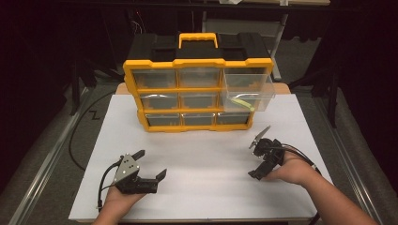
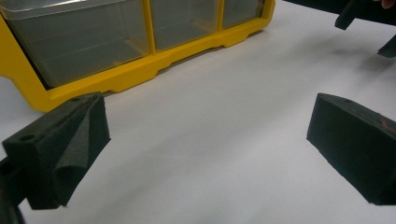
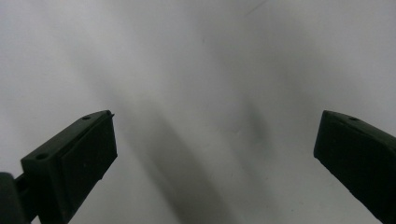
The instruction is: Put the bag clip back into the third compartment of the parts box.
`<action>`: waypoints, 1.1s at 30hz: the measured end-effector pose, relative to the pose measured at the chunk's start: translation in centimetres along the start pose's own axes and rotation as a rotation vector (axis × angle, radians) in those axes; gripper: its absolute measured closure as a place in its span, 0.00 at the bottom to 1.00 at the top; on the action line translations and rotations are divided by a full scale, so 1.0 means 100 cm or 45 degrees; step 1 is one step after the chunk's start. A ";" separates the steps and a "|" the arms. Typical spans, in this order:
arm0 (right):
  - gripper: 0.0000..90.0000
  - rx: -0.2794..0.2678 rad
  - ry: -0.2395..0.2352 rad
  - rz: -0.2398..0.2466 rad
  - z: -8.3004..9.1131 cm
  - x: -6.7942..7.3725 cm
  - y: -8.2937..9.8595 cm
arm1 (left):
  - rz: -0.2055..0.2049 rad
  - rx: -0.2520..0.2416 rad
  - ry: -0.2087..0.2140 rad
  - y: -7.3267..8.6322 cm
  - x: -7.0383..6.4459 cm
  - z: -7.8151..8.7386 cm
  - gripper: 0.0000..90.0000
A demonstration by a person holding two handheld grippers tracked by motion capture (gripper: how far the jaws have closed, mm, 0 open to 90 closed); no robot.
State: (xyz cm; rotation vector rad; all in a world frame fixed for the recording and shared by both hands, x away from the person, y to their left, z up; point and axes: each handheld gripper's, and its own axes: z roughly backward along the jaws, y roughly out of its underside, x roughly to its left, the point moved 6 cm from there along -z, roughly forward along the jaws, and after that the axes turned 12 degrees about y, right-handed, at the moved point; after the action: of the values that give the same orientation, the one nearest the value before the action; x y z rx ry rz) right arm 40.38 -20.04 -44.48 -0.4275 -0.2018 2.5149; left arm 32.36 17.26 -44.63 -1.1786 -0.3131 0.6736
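The clear plastic drawer [image 1: 248, 91] stands pulled out at the top right of the yellow organiser cabinet [image 1: 197, 93]; it looks light, slippery, best pinched at its front wall; both the left gripper [image 1: 152, 165] and right gripper [image 1: 256, 159] have jaws spread, empty.

At the frame's upper centre, a yellow-and-black organiser [image 1: 197, 89] is showing clear drawers [image 1: 199, 77]; one pulled-out drawer [image 1: 248, 91] is holding something yellow-green [image 1: 244, 103]. Below, black grippers are lying over a white tabletop [image 1: 206, 159].

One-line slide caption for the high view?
Both open claws, left and right, rest on the white table before a yellow drawer organizer, its top-right drawer pulled out.
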 end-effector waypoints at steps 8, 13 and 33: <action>0.00 -0.137 0.009 -0.096 -0.005 -0.001 0.005 | 0.007 -0.010 0.018 -0.001 -0.002 -0.002 0.01; 0.00 -0.384 0.021 -0.260 -0.002 -0.008 0.009 | 0.009 -0.011 0.026 -0.001 -0.002 -0.002 0.01; 0.00 -1.085 0.071 -0.681 0.020 0.008 0.043 | 0.016 -0.041 0.017 -0.004 0.001 -0.002 0.01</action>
State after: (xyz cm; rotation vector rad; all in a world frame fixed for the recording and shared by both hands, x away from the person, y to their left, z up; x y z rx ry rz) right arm 36.82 -23.28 -43.78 -0.6564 -1.2073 1.7861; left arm 32.70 17.07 -44.38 -1.2162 -0.3067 0.6739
